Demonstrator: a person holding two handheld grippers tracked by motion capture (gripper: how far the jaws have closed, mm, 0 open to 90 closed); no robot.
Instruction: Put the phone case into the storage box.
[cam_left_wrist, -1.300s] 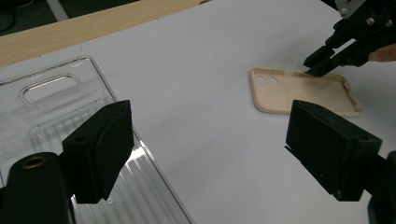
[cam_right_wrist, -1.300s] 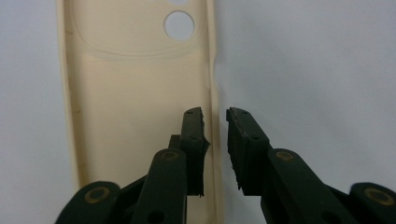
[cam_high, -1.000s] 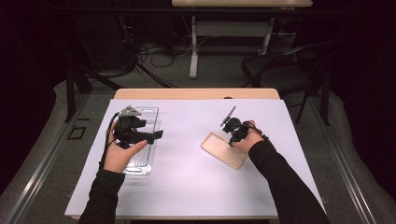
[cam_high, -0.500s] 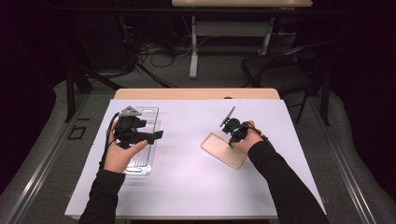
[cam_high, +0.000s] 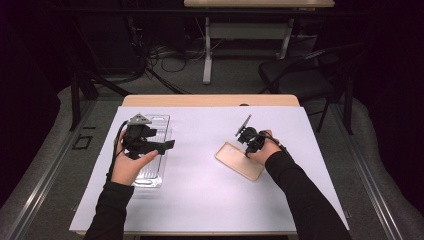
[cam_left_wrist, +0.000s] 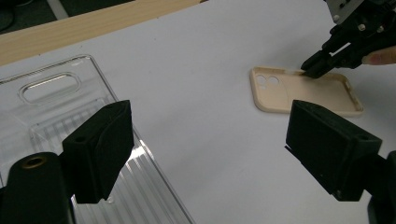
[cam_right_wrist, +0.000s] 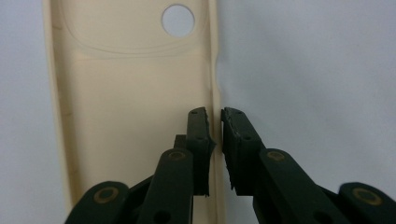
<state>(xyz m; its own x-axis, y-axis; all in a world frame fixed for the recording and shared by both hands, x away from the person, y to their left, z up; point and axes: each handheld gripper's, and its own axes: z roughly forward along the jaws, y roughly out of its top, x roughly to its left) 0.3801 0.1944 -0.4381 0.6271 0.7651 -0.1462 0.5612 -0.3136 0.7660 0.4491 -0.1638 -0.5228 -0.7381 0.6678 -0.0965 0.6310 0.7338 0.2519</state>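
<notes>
The right claw (cam_right_wrist: 215, 116) has just been closing, clamping the side wall of a beige phone case (cam_right_wrist: 130, 93) between its jaws. The left claw (cam_left_wrist: 205, 140) hangs released above a clear plastic tray (cam_left_wrist: 56, 102), the case ahead of it.

Cream phone case (cam_high: 239, 160), soft-looking, lies flat on the white table cover, open side up, right of centre in the high view and turned diagonally there. Raised rim all round; camera cut-outs at its upper-left end in the left gripper view (cam_left_wrist: 299, 91), one round hole near top centre of the right gripper view (cam_right_wrist: 135, 93). One long side wall stands between my closing right-hand pads, bowed slightly there.
</notes>
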